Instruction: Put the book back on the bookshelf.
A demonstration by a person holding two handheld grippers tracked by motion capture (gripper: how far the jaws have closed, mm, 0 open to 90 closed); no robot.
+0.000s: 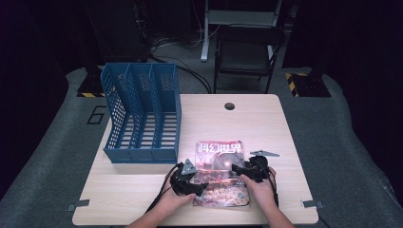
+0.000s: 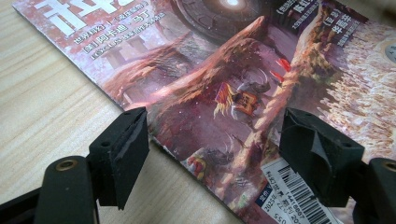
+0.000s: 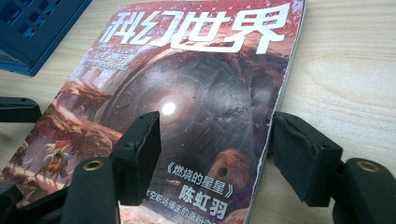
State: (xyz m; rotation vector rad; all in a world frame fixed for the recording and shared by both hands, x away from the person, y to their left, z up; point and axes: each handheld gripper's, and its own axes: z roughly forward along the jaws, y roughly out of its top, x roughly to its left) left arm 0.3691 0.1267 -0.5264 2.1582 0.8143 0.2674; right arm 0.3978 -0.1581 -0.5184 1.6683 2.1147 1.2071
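Both tongs straddling a magazine's edges

The left tongs (image 1: 196,186) and right tongs (image 1: 239,169) stand open, one jaw over the cover, one off it; the magazine (image 1: 219,173) lies flat on the bench (image 1: 266,128) between them, a blue file rack (image 1: 142,114) beyond the left tongs.

A magazine (image 1: 220,173) lies flat near the bench's (image 1: 266,123) near edge, about midway along it. The left hand-held gripper (image 1: 202,186) sits at the magazine's left edge, the right hand-held gripper (image 1: 235,169) over its right half; both seem to stand apart-jawed, though the view is too small to be sure. A blue file rack (image 1: 142,114) stands at the far left corner.
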